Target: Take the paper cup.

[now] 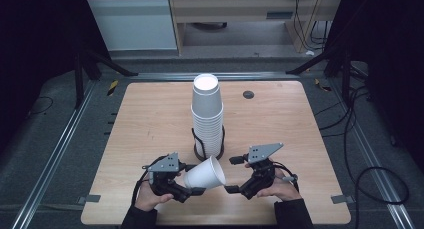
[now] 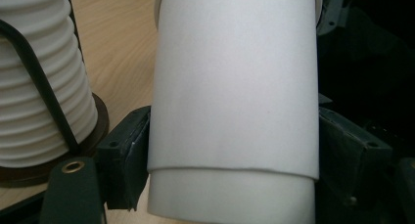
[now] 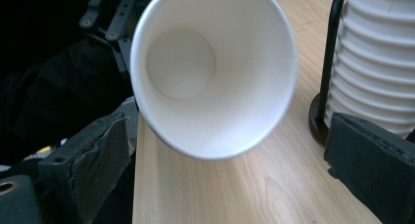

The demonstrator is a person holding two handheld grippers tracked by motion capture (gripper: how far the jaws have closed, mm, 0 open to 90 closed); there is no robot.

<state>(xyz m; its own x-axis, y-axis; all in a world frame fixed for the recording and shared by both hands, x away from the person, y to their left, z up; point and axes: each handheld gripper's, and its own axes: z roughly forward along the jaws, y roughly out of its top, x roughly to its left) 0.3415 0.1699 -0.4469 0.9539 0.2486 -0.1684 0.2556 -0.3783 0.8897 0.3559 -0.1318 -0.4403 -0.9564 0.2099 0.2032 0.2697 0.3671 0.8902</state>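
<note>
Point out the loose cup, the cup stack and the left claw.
loose cup [image 1: 206, 173]: high view, on its side wall.
cup stack [image 1: 206, 120]: high view, on the ribbed rims.
left claw [image 1: 191, 190]: high view, midway between its tips.

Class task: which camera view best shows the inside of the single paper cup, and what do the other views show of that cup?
The right gripper view: the cup opens toward it, showing its bottom. The left gripper view shows its outer wall between the jaws; the high view shows it lying sideways in the left gripper.
</note>
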